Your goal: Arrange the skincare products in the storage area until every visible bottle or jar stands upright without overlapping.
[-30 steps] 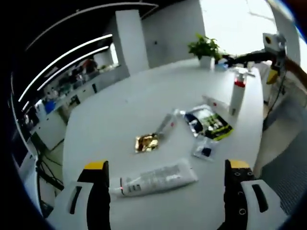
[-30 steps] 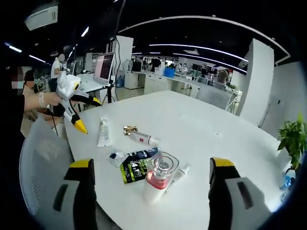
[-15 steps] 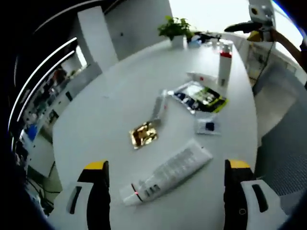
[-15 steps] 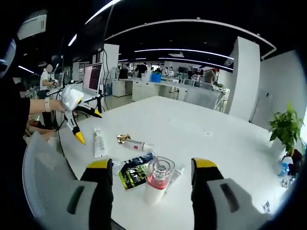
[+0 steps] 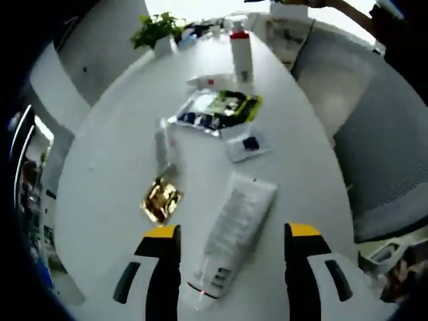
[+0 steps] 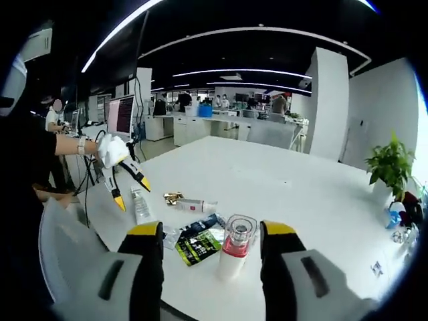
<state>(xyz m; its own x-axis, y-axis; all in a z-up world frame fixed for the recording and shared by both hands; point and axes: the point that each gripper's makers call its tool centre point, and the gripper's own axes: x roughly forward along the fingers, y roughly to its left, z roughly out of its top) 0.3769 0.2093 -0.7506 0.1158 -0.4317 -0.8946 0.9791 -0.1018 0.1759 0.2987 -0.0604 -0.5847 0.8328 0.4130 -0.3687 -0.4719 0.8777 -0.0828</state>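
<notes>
White plastic runs up between my left gripper's (image 5: 229, 251) jaws: the big tube (image 5: 234, 231) lies flat on the table (image 5: 120, 154), cap end toward me, and over the last second I have swung down over it so that it now lines up with the gap instead of lying across it. The jaws stand apart with nothing in them, a little closer together than a second ago. Beyond the tube I see a gold foil packet (image 5: 160, 199), a slim tube (image 5: 162, 144), a small clear sachet (image 5: 245, 144), a dark and green pouch (image 5: 215, 110) and a second small tube (image 5: 208, 81), all lying down. The pump bottle (image 5: 241, 55) with the red band is the one thing already upright. My right gripper (image 6: 210, 257) has drawn back slightly; its jaws, parted and empty, have narrowed since a second ago, and that bottle sits just ahead between them, not touched. From there I can see the left gripper low over the big tube. I judge the tube is next to be picked up and stood; most of the task remains.
</notes>
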